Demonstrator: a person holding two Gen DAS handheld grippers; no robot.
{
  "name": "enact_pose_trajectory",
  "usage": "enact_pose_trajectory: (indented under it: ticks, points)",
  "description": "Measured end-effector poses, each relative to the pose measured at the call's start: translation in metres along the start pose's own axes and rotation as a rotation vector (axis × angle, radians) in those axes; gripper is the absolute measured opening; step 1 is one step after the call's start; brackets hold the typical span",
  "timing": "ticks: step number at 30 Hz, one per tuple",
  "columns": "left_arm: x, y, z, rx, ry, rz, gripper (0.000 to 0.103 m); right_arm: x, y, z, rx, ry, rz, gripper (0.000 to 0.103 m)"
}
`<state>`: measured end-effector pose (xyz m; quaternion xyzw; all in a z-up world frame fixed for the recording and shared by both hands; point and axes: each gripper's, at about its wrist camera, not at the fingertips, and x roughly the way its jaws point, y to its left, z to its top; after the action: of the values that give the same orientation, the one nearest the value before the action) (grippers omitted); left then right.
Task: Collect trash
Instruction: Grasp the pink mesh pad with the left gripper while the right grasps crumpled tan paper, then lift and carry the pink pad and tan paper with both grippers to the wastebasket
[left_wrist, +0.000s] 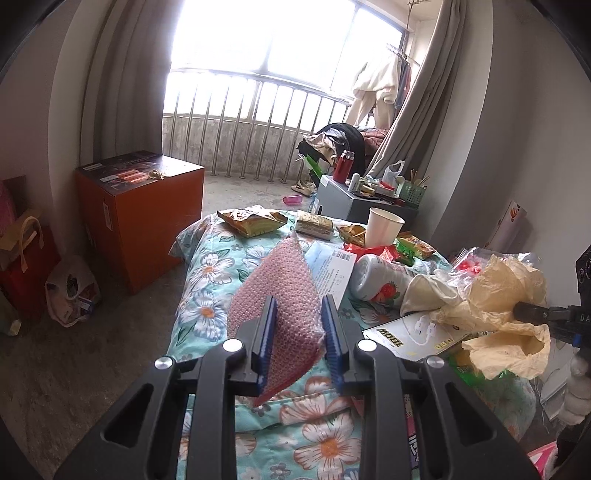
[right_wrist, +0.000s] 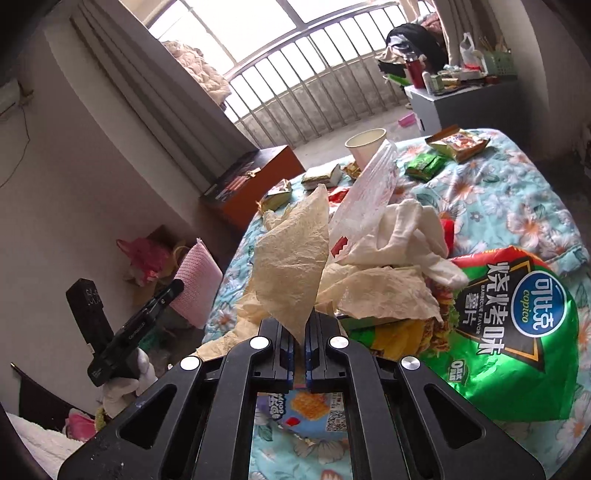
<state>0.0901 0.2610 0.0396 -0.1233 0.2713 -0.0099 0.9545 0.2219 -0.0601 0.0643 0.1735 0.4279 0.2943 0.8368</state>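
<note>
- The crumpled, pale yellow sheet of thin wrapping paper (right_wrist: 291, 258) is pinched at its lower corner between the closed jaws of the right tool (right_wrist: 300, 334); the rest stands up and fans out over the bed.
- The pink sheet of bubble wrap (left_wrist: 280, 295) sits between the blue pads of the left tool (left_wrist: 300, 332), which is narrowed onto it and gripping it; its long axis runs straight forward from the jaws, tip towards the window.
- So each tool carries one piece, lifted over the bed with the floral turquoise quilt (left_wrist: 207, 273).
- Just beyond the yellow paper lie a white cloth glove (right_wrist: 406, 236) and a large green foil crisp bag (right_wrist: 517, 332), right of the right tool, so the right hand is nearer to them.
- Further off stand a white paper cup (left_wrist: 384, 225) and several snack wrappers (left_wrist: 251, 219), ahead of the left tool.
- No bin shows in either view, so I cannot tell which way the held pieces must go.
</note>
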Motion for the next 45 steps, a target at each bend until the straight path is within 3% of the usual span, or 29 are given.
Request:
enact_pose_trajectory:
  ticks: [5, 9, 13, 16, 19, 22, 24, 27, 29, 33, 35, 38, 40, 43, 45]
  points:
    - [-0.021, -0.007, 0.003, 0.002, -0.039, -0.015, 0.024, -0.014, -0.008, -0.006, 0.156, 0.007, 0.332, 0.003]
    - [-0.033, -0.013, 0.007, 0.010, -0.061, -0.024, 0.024, -0.024, -0.016, 0.000, 0.256, -0.020, 0.524, 0.003]
    - [-0.044, -0.019, 0.010, 0.018, -0.082, -0.035, 0.024, -0.033, -0.015, 0.014, 0.281, -0.046, 0.647, 0.003]
    - [-0.052, -0.023, 0.011, 0.022, -0.097, -0.043, 0.024, -0.041, -0.010, 0.028, 0.264, -0.068, 0.658, 0.003]
    - [-0.058, -0.027, 0.010, 0.017, -0.109, -0.059, 0.024, -0.044, -0.008, 0.038, 0.272, -0.082, 0.737, 0.003]
    - [-0.060, -0.031, 0.010, 0.017, -0.110, -0.065, 0.024, -0.038, -0.010, 0.045, 0.277, -0.086, 0.653, 0.003]
    - [-0.060, -0.033, 0.009, 0.011, -0.104, -0.071, 0.024, -0.025, -0.015, 0.046, 0.356, -0.040, 0.706, 0.003]
    - [-0.061, -0.033, 0.009, 0.001, -0.102, -0.076, 0.024, -0.036, -0.004, 0.052, 0.330, -0.091, 0.795, 0.003]
    - [-0.062, -0.032, 0.010, -0.007, -0.099, -0.077, 0.024, -0.036, -0.007, 0.056, 0.343, -0.116, 0.757, 0.003]
    - [-0.061, -0.029, 0.010, -0.030, -0.092, -0.089, 0.024, 0.017, -0.042, 0.040, 0.558, 0.067, 0.643, 0.003]
    - [-0.061, -0.028, 0.010, -0.038, -0.088, -0.090, 0.024, 0.024, -0.042, 0.038, 0.612, 0.098, 0.672, 0.003]
    - [-0.059, -0.024, 0.009, -0.049, -0.082, -0.093, 0.024, -0.006, -0.018, 0.057, 0.521, 0.011, 0.758, 0.003]
    - [-0.060, -0.024, 0.009, -0.054, -0.083, -0.095, 0.024, -0.015, -0.019, 0.059, 0.500, -0.034, 0.720, 0.003]
    - [-0.065, -0.022, 0.010, -0.062, -0.096, -0.103, 0.024, 0.017, -0.050, 0.025, 0.642, 0.107, 0.626, 0.003]
    - [-0.065, -0.023, 0.010, -0.069, -0.096, -0.111, 0.024, 0.026, -0.060, 0.012, 0.715, 0.134, 0.641, 0.003]
